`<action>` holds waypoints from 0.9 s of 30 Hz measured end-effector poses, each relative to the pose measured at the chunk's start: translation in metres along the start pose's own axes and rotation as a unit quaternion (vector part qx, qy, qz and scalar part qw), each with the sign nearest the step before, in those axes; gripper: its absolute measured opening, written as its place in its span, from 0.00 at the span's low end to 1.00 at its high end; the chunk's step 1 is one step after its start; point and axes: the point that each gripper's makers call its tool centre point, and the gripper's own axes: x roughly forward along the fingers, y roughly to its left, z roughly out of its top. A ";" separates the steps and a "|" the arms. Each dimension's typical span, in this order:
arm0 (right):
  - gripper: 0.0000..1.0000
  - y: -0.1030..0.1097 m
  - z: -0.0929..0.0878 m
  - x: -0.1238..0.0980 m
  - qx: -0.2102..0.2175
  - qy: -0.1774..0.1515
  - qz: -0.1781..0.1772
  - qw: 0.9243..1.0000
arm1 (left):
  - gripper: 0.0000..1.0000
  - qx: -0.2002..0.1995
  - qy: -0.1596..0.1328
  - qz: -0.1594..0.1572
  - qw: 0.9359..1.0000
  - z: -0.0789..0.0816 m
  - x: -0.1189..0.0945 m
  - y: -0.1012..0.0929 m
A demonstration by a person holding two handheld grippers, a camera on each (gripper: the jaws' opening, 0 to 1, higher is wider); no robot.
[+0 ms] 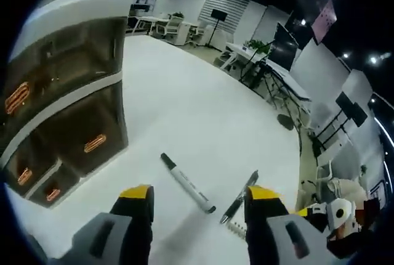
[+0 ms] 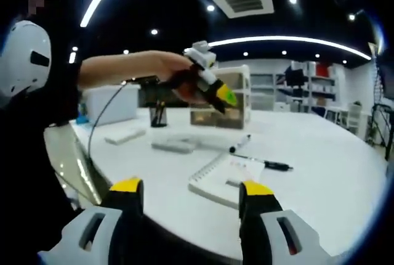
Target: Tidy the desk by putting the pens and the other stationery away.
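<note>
Lying on the white desk (image 1: 184,111) are a white marker (image 1: 188,183) with a black cap and a black pen (image 1: 240,197), both just ahead of my left gripper (image 1: 200,197). Its jaws stand open and hold nothing. A spiral notebook's edge (image 1: 237,229) peeks in by the right jaw. In the right gripper view, a hand holds the left gripper (image 2: 212,89) above the desk. Below it are the marker (image 2: 240,143), pen (image 2: 266,164) and notebook (image 2: 218,180). My right gripper (image 2: 191,188) is open and empty, off the desk's near edge.
A drawer unit (image 1: 68,105) with translucent brown drawers stands left of the marker, also seen as the drawer unit (image 2: 225,105) at the back. A dark pen cup (image 2: 158,116), a white box (image 2: 111,103) and two flat items (image 2: 174,146) sit further along. The person's arm (image 2: 123,68) reaches across.
</note>
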 end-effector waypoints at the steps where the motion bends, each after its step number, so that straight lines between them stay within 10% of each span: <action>1: 0.59 0.000 0.000 0.000 0.000 0.000 -0.001 1.000 | 0.59 0.000 0.003 0.003 1.000 -0.001 0.003 0.000; 27: 0.59 -0.002 0.004 -0.008 -0.003 -0.004 -0.003 1.000 | 0.45 0.074 0.074 0.060 0.993 -0.016 0.070 0.021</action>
